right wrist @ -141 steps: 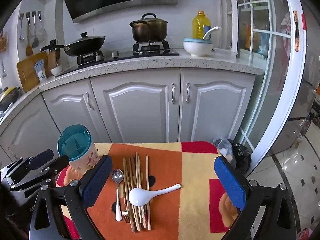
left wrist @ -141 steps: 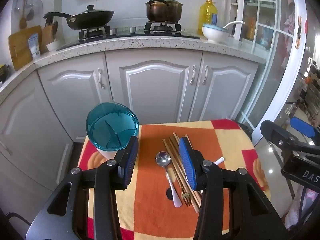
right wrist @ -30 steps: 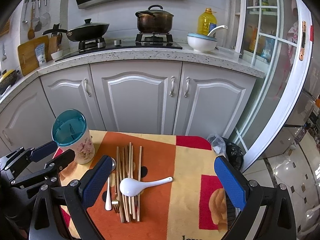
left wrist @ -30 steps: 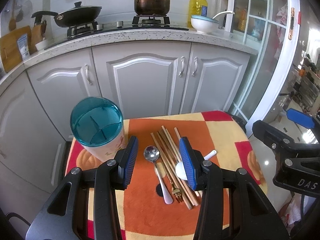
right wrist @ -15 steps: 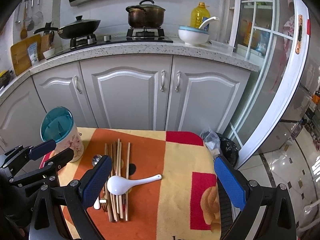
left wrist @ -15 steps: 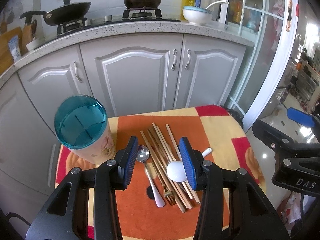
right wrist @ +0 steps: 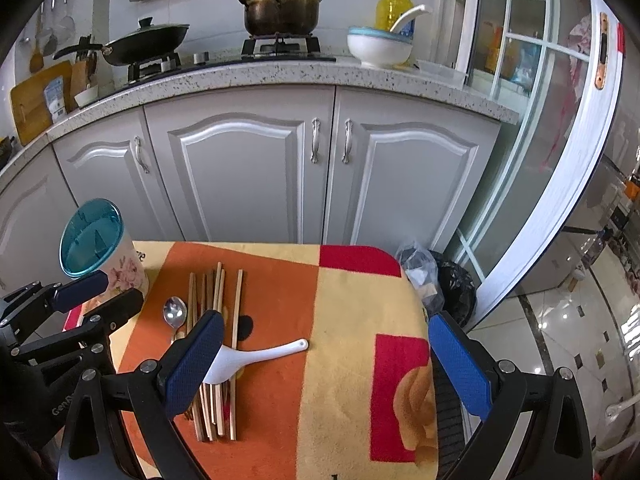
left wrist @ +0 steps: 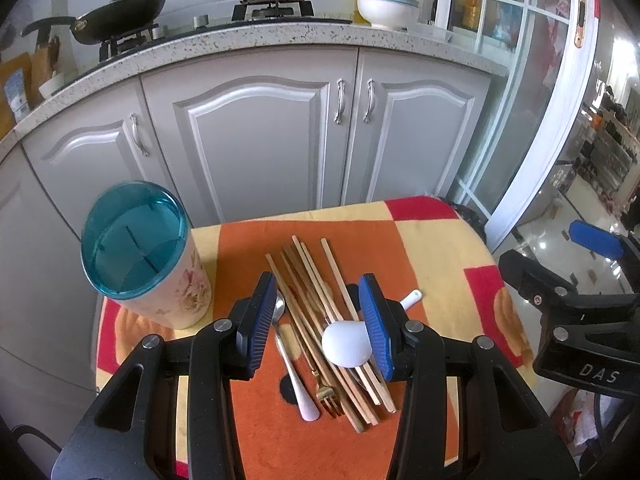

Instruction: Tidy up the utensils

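Two grippers, left (left wrist: 318, 322) and right (right wrist: 326, 362), are held agape above a checked cloth (right wrist: 352, 300); cabinets (right wrist: 248, 176) are seen at 12 o'clock.

Both claws are matte black plastic frames with angular arms and cut-out openings. The left claw (left wrist: 320, 322) carries 2 blue ribbed pads (left wrist: 260, 322) and round silver screws. The right claw (right wrist: 326, 364) has 2 blue textured pads (right wrist: 456, 362), silver screws, and white lettering "DAS" on its body.
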`<action>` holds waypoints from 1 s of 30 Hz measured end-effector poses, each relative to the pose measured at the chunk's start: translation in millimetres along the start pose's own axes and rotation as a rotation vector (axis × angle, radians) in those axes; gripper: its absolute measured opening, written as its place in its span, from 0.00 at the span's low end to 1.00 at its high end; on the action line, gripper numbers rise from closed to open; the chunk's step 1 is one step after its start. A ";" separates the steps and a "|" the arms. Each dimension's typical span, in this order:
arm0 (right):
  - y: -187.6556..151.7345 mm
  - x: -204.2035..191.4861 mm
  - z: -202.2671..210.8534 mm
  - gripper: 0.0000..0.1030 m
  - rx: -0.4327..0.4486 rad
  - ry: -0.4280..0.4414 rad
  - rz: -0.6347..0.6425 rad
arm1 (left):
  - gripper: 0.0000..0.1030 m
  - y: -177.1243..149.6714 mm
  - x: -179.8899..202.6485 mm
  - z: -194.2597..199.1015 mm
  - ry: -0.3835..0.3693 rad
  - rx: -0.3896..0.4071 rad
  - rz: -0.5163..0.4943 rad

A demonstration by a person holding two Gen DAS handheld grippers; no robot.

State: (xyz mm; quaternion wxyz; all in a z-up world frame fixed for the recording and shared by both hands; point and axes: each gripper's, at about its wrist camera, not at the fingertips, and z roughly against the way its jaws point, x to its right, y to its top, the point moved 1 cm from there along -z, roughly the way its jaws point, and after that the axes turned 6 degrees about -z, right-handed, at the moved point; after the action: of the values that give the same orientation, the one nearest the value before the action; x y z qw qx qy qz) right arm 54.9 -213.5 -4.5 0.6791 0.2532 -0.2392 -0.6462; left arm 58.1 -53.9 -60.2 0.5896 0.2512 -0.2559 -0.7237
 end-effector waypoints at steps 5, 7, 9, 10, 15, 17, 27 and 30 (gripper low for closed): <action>-8.3 3.7 -19.7 0.99 -0.054 0.019 -0.005 | 0.41 -8.2 -7.2 -16.8 -0.016 -0.040 0.012; -13.1 4.5 -29.4 0.99 -0.080 0.027 -0.003 | 0.41 -13.5 -10.8 -24.6 -0.012 -0.058 0.016; -20.3 5.8 -43.5 0.99 -0.122 0.028 -0.005 | 0.41 -19.2 -14.7 -33.6 -0.010 -0.083 0.024; -23.4 6.2 -49.4 0.99 -0.137 0.029 -0.008 | 0.41 -21.5 -16.0 -37.0 -0.008 -0.091 0.027; -33.0 7.1 -70.7 0.99 -0.189 0.024 -0.017 | 0.41 -31.3 -22.3 -53.0 0.005 -0.123 0.040; -35.4 6.6 -77.1 0.99 -0.200 0.022 -0.015 | 0.41 -33.7 -24.3 -57.5 0.008 -0.133 0.046; -42.6 -2.1 -100.1 0.99 -0.257 0.047 0.010 | 0.41 -41.7 -28.4 -73.2 0.012 -0.169 0.058; -46.8 -3.6 -104.9 0.99 -0.274 0.067 0.007 | 0.41 -43.3 -29.9 -76.2 0.010 -0.179 0.063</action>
State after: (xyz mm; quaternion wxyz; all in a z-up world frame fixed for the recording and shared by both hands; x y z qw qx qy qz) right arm 87.6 -208.0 -114.5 0.7172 0.1788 -0.1270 -0.6615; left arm 82.8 -22.7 -143.8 0.6334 0.1930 -0.1951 -0.7235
